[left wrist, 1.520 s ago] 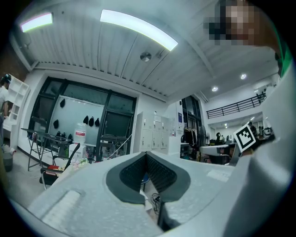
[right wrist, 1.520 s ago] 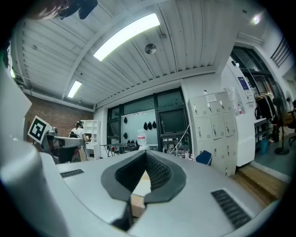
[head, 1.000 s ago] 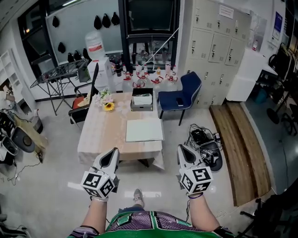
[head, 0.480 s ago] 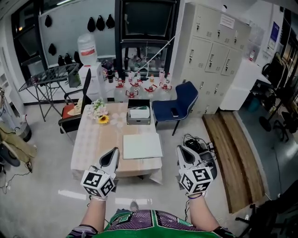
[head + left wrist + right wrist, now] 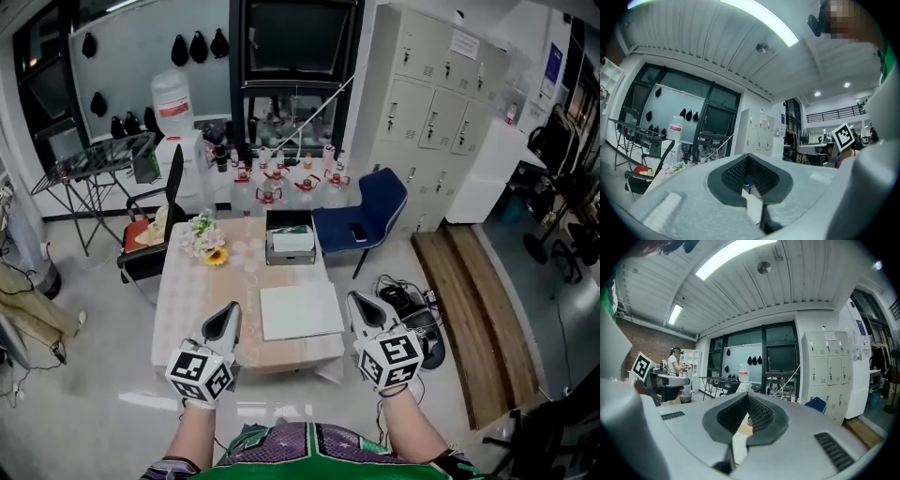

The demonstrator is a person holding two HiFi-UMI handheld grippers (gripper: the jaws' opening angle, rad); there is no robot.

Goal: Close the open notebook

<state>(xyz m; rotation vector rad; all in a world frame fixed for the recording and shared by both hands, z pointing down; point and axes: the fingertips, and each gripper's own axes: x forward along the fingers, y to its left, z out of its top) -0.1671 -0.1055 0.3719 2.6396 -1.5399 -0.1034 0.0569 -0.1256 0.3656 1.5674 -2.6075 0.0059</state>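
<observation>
Left claw and right claw are shut and hold nothing, not yet at the notebook on the table, so all the closing is left.

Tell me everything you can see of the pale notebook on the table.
The notebook is a pale greenish-white rectangle, paper by its look, lying flat on the near right part of the tan table, slightly askew. No print or centre fold can be made out. Nothing rests on it; a dark box stands apart behind it.
</observation>
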